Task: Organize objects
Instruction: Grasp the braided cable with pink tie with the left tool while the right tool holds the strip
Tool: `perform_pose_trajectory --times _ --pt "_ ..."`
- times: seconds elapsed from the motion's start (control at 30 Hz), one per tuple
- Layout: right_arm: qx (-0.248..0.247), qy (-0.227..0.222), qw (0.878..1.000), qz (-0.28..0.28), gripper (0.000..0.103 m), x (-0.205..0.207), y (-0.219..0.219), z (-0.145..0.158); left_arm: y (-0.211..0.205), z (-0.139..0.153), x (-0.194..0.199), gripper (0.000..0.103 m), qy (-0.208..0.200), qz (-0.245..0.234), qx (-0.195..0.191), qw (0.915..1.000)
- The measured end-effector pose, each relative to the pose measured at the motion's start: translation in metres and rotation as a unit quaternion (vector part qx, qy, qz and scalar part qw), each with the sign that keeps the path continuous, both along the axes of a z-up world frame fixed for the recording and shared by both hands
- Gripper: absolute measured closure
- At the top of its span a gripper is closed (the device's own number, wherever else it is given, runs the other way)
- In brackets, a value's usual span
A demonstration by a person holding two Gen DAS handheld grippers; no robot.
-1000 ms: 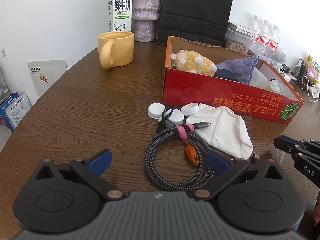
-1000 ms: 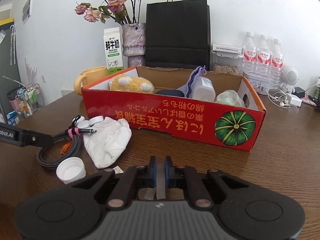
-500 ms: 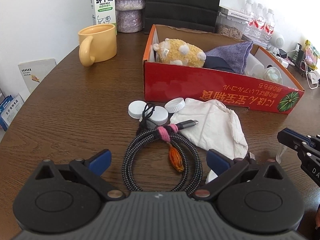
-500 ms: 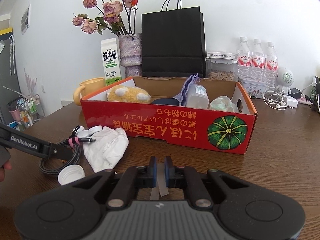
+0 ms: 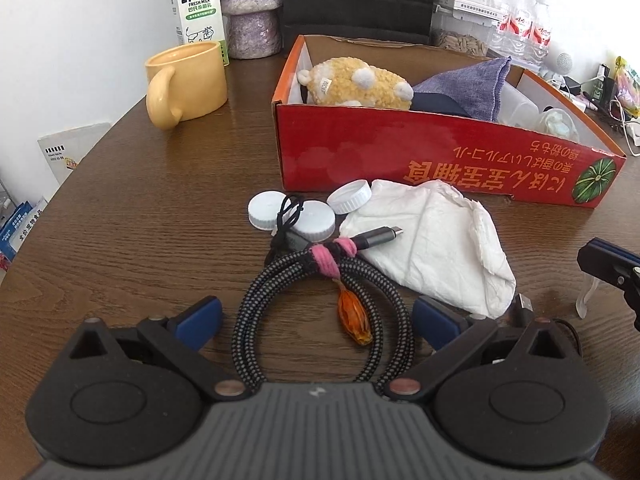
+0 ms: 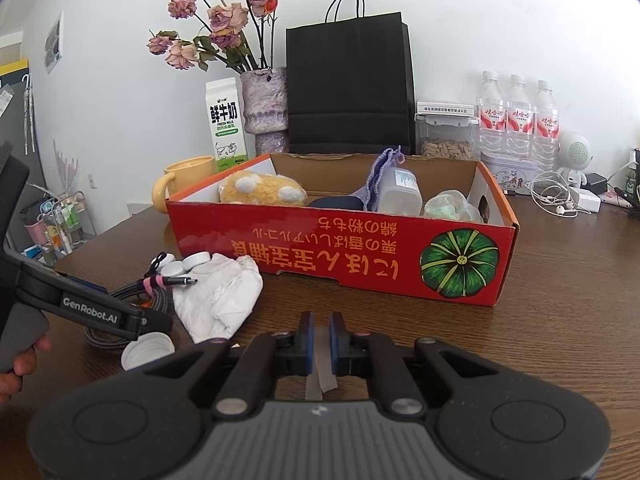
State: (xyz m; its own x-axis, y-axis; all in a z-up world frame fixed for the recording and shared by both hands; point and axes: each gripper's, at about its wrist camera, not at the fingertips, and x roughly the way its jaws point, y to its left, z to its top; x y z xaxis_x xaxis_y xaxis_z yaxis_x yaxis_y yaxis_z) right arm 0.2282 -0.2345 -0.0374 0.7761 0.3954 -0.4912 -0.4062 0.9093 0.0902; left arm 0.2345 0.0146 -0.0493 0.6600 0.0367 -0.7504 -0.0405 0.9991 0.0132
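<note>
A coiled braided cable with a pink tie lies on the brown table, between the wide-open fingers of my left gripper, which is low over it. Beyond it are white caps and a crumpled white cloth. A red cardboard box holds a yellow plush toy, a purple cloth and containers. My right gripper is shut on a thin clear strip, held in front of the box. The cable and another cap lie at its left.
A yellow mug, a milk carton, a vase and a black paper bag stand behind the box. Water bottles, a jar and earphones are at the far right. The table's left edge curves near a rack.
My left gripper has moved forward and down over the coiled cable, which now lies between its open fingers. My right gripper has pulled back and risen a little, still holding the strip.
</note>
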Motion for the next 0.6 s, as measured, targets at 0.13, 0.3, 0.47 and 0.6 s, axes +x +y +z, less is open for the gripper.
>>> perform_pose_trajectory --times 0.13,0.3,0.47,0.6 --pt "0.0 0.0 1.0 0.0 0.096 0.0 -0.0001 0.0 0.0005 -0.002 -0.004 0.0 -0.015 -0.007 0.001 0.9999" --pt "0.0 0.001 1.0 0.0 0.095 -0.0001 0.0002 0.0003 0.0001 -0.0015 -0.0042 0.0 -0.013 -0.007 0.002 0.9999" --pt "0.0 0.001 1.0 0.0 0.095 -0.0002 -0.0001 0.0004 0.0012 -0.0001 -0.0046 0.0 0.0 -0.023 0.0 0.9997" --pt "0.0 0.001 1.0 0.0 0.095 -0.0002 -0.0001 0.0006 0.0006 -0.0006 -0.0091 0.001 -0.004 -0.021 0.001 0.9998"
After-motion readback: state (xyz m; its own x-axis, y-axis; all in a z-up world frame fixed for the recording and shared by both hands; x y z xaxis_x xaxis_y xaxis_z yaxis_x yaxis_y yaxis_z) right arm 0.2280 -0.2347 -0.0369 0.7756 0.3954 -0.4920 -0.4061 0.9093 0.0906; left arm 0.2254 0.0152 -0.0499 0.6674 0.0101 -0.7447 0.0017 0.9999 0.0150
